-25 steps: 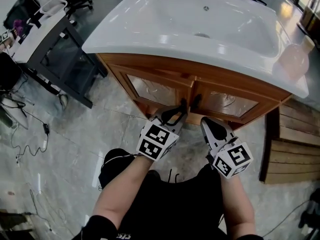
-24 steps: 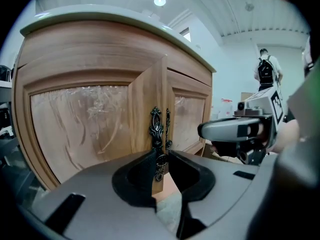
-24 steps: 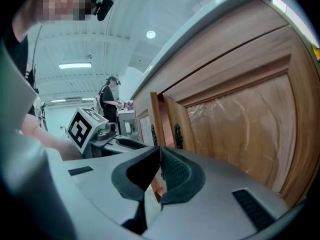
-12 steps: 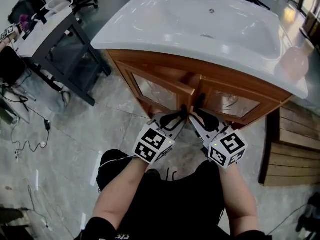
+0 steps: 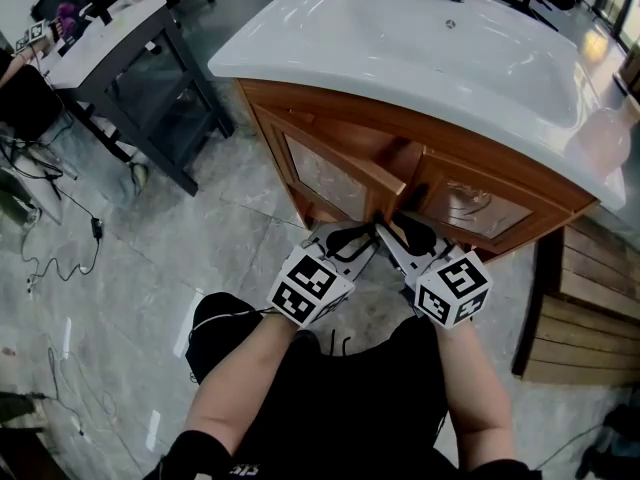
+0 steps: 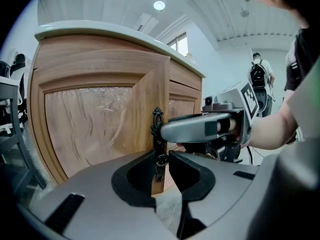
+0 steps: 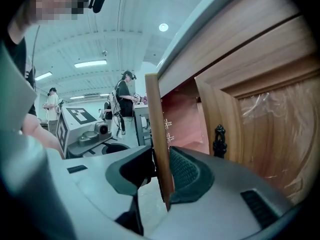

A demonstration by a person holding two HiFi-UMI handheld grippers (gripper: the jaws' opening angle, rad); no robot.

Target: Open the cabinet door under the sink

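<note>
Cabinet door (image 5: 335, 168) stood ajar: left gripper (image 6: 161, 169) pinched its dark handle (image 6: 157, 121), right gripper (image 7: 161, 173) had just spread its jaws loosely around the door edge (image 7: 156, 114), so next, probably, a wider swing near-left.

— What colour is your cabinet door (image 5: 325, 173)?
— Warm honey-brown wood, round a pale, cloudy panel streaked like crinkled film. Its door handle (image 6: 158, 134) is black, with ornate scrollwork.
— And the sink (image 5: 420, 38) above it?
— Glossy white. The cabinet interior (image 7: 182, 114) you see is reddish brown.
— Your left gripper (image 6: 160, 166)?
— Grey shell, black pads. Its cube (image 5: 310, 286) is white with black square markers.
— The floor (image 5: 200, 228)?
— Grey tile with faint pale marbling.
— Anything else?
— Your clothes (image 5: 340, 408) are black, the planks (image 5: 585, 318) at the right are plain brown wood, and the desk (image 5: 110, 28) has a white top on a dark frame.
</note>
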